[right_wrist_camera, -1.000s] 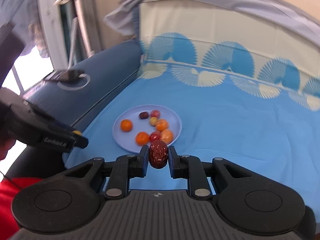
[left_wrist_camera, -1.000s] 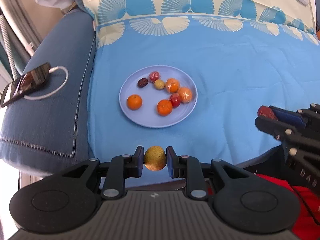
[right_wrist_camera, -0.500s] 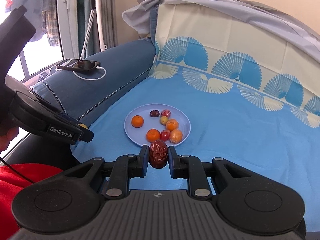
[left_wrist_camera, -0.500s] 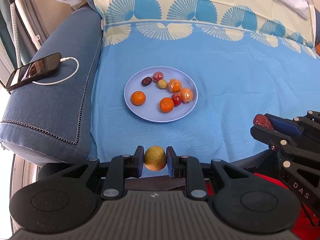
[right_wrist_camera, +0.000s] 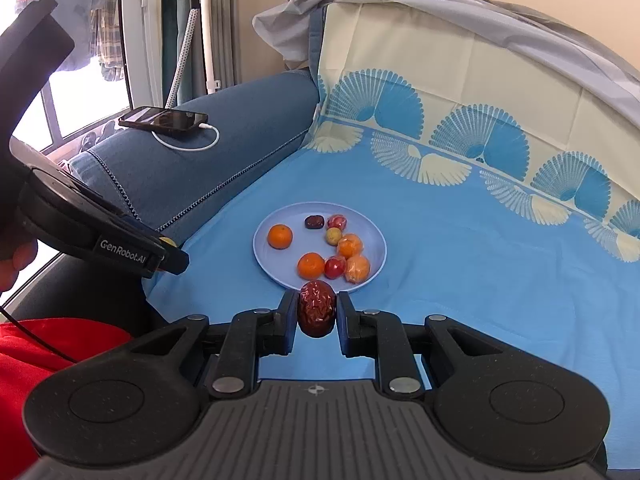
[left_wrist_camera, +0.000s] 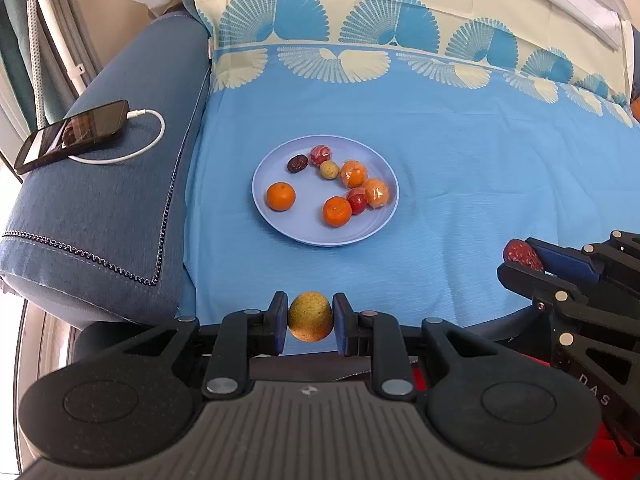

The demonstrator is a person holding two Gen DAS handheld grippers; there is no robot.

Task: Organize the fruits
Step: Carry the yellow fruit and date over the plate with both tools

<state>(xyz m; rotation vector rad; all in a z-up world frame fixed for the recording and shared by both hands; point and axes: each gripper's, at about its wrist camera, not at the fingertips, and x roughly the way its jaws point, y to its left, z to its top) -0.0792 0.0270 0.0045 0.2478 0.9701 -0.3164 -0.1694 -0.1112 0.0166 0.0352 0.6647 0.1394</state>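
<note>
A light blue plate [left_wrist_camera: 304, 224] lies on the blue sheet and holds several fruits: oranges, wrapped red and orange fruits, a small green fruit and a dark date. It also shows in the right wrist view [right_wrist_camera: 262, 248]. My left gripper [left_wrist_camera: 310, 322] is shut on a yellow-green fruit [left_wrist_camera: 310, 321] above the sheet's near edge, short of the plate. My right gripper [right_wrist_camera: 317, 314] is shut on a wrinkled red date [right_wrist_camera: 317, 313], just in front of the plate. The right gripper also shows in the left wrist view [left_wrist_camera: 524, 260] at the right.
A dark blue sofa arm [left_wrist_camera: 100, 208] lies left of the sheet, with a phone [left_wrist_camera: 72, 134] and a white cable [left_wrist_camera: 148, 136] on it. A patterned backrest cover [left_wrist_camera: 400, 12] rises behind. Red cloth [right_wrist_camera: 40, 356] is at the lower left.
Both grippers have pulled back and up from the plate, so it looks smaller and farther. Each keeps its fruit. The right wrist view has swung left, showing more of the sofa arm.
</note>
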